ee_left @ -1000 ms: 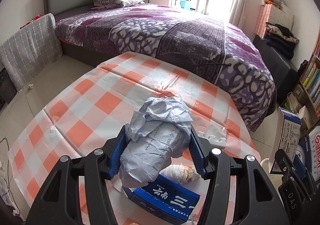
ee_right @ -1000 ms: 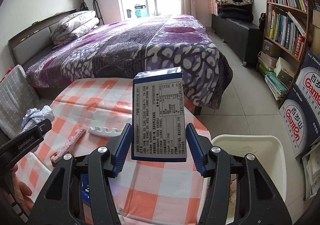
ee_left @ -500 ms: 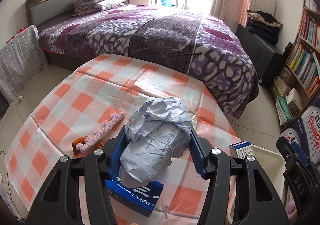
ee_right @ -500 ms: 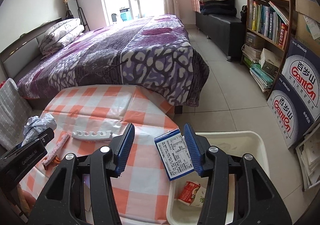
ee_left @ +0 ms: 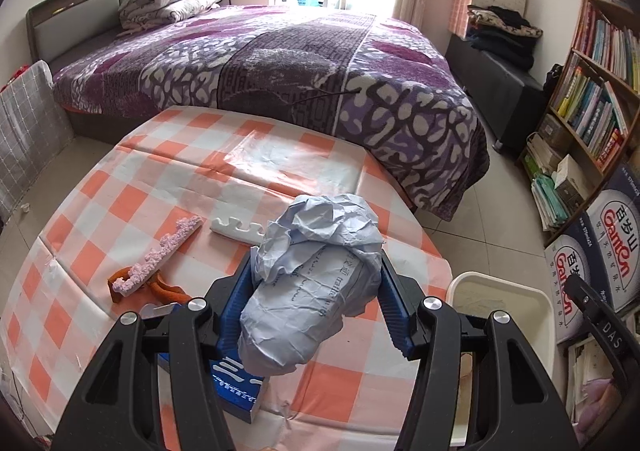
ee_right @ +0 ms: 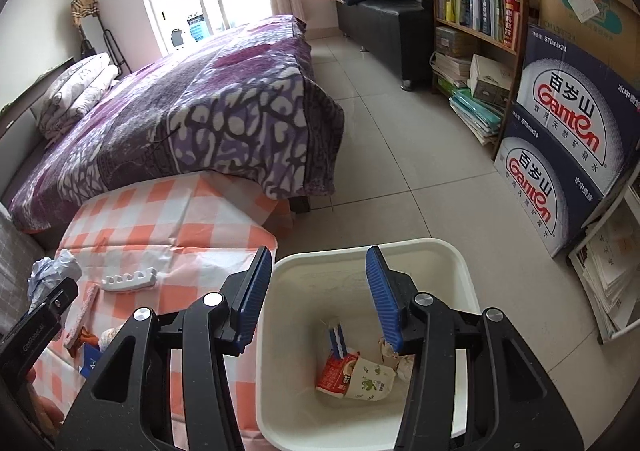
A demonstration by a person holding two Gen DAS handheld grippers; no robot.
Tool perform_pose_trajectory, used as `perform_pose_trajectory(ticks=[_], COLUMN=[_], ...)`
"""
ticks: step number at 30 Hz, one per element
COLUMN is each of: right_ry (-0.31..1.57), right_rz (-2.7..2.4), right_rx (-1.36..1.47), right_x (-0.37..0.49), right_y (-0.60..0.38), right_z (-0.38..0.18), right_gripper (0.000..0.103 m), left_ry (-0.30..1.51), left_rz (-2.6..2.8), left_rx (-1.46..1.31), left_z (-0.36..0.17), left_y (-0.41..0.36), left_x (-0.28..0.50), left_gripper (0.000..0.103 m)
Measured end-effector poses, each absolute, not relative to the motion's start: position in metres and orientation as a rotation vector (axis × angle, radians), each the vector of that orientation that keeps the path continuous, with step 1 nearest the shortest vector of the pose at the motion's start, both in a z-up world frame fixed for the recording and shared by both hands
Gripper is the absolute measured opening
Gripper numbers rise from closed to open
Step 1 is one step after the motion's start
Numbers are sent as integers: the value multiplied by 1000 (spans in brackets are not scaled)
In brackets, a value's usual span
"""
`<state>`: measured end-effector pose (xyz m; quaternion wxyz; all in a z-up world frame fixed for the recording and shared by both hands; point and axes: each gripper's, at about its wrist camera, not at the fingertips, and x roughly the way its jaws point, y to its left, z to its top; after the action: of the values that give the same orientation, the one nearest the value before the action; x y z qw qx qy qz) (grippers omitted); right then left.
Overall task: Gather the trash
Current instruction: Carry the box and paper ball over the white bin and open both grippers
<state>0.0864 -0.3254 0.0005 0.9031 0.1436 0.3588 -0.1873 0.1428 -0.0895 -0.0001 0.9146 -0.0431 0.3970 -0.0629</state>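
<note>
My left gripper (ee_left: 316, 293) is shut on a crumpled pale blue paper wad (ee_left: 316, 283), held above the checked table (ee_left: 280, 167). The wad also shows at the left of the right wrist view (ee_right: 52, 275). My right gripper (ee_right: 320, 295) is open and empty above the white bin (ee_right: 464, 283), which stands on the floor beside the table. In the bin lie a blue-and-white carton (ee_right: 338, 337), a red packet (ee_right: 334, 371) and other scraps. On the table lie a pink foam strip (ee_left: 160, 255), a white foam strip (ee_left: 238, 231), an orange piece (ee_left: 168, 293) and a blue box (ee_left: 236, 391).
A bed with a purple cover (ee_left: 280, 63) stands behind the table. A bookshelf (ee_right: 476, 3) and stacked Ganten boxes (ee_right: 560, 143) line the right wall. Tiled floor (ee_right: 400, 179) lies between bed and shelves.
My right gripper swung right over the bin, opened and let go of the blue-and-white carton, which now lies in the bin. My left gripper moved right, still holding the paper wad.
</note>
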Motion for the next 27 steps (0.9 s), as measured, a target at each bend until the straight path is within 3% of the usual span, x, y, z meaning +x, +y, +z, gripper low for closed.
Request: perform_pose_trajectory(ticks=[10,23,27], right_ry=[699,615,610], right_rz=[-499,-668,-693], right_rx=[326,475,507], right_x=[66,23,15], right_y=[-356,-413,-423], right_z=[9,21,21], right_gripper=[53,88,93], left_ry=[874,1020,1036], left_rz=[-353,-668,-706], left_rx=[-62,-70,-82], left_z=[-8,-29,-29], left_y=[-157,-228,-238], left_x=[127,101,97], left_gripper=[57,59,69])
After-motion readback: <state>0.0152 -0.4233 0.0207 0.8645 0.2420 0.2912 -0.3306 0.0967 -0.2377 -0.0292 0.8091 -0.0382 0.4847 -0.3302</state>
